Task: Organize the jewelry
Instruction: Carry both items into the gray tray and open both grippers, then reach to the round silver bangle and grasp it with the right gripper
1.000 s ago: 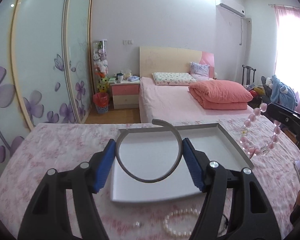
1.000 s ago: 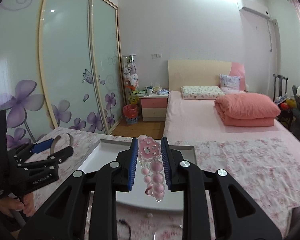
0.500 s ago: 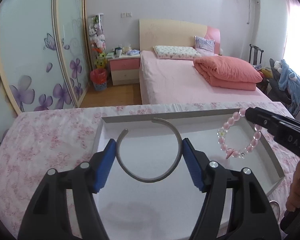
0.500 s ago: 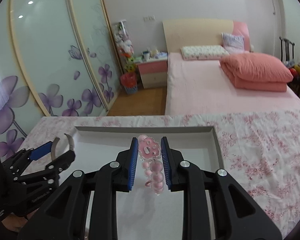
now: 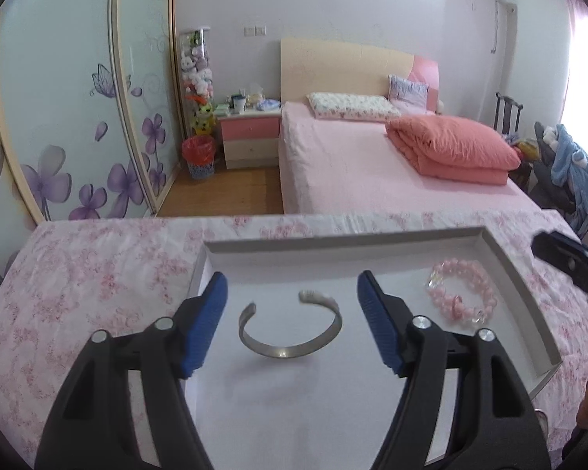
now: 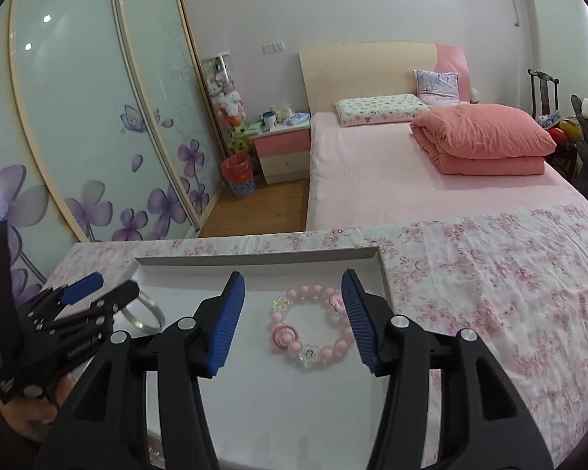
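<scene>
Left wrist view: left gripper (image 5: 292, 321) with blue-padded black fingers spread and still opening, pads clear of the open silver metal cuff bangle (image 5: 290, 331). Bangle lies flat between the fingers on the floor of the shallow white rectangular tray (image 5: 521, 297), gap end pointing away, touching neither pad. Further right in the same tray, near its right wall: pink beaded bracelet with clear flower charms (image 5: 461, 291), well apart from the bangle. Black tip of the right gripper (image 5: 568, 262) pokes in beyond the tray's right edge.

Right wrist view: right gripper (image 6: 293, 315) jaws opening, beaded bracelet (image 6: 311, 329) flat on the tray floor (image 6: 254, 391) between them, not pinched; right pad sits just beside the beads, contact unclear. Left gripper (image 6: 98, 293) at far left over the bangle (image 6: 145, 315), held by a hand (image 6: 31, 407). Tray rests on a pink floral tablecloth (image 6: 490, 274). Beyond: pink bed (image 6: 411, 164) with folded salmon quilt (image 6: 486, 137).
</scene>
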Available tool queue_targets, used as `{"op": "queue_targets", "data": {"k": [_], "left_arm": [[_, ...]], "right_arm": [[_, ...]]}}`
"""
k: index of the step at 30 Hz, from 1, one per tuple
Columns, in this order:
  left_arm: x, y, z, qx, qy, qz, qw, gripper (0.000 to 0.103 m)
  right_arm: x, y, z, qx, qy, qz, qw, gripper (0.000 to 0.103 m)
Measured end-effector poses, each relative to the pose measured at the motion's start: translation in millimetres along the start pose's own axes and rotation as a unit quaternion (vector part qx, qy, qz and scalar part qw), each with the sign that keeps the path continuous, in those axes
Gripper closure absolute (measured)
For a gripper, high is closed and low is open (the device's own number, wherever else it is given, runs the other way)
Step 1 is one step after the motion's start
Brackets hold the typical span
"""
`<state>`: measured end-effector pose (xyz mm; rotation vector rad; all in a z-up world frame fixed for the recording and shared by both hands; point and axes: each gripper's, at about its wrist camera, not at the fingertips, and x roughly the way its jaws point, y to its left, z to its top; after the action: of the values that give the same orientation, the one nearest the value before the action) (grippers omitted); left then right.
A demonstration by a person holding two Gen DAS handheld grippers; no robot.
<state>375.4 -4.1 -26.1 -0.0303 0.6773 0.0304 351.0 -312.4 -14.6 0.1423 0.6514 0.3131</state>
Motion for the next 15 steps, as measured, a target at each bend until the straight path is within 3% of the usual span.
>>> {"op": "queue_targets", "data": {"k": [8,15], "left_arm": [[-32.2,1.8,7.7,0.003,-0.026,-0.002,0.9996,0.028],[-75.5,33.8,-18.9,-0.007,-0.029,0.018,0.9994,0.028]], "right_arm": [[-38.9,-0.4,-18.5,-0.006,-0.012,0.006,1.000,0.050],[-68.0,-6.8,-36.8,0.001,-0.013,0.009,1.000,0.050]]}}
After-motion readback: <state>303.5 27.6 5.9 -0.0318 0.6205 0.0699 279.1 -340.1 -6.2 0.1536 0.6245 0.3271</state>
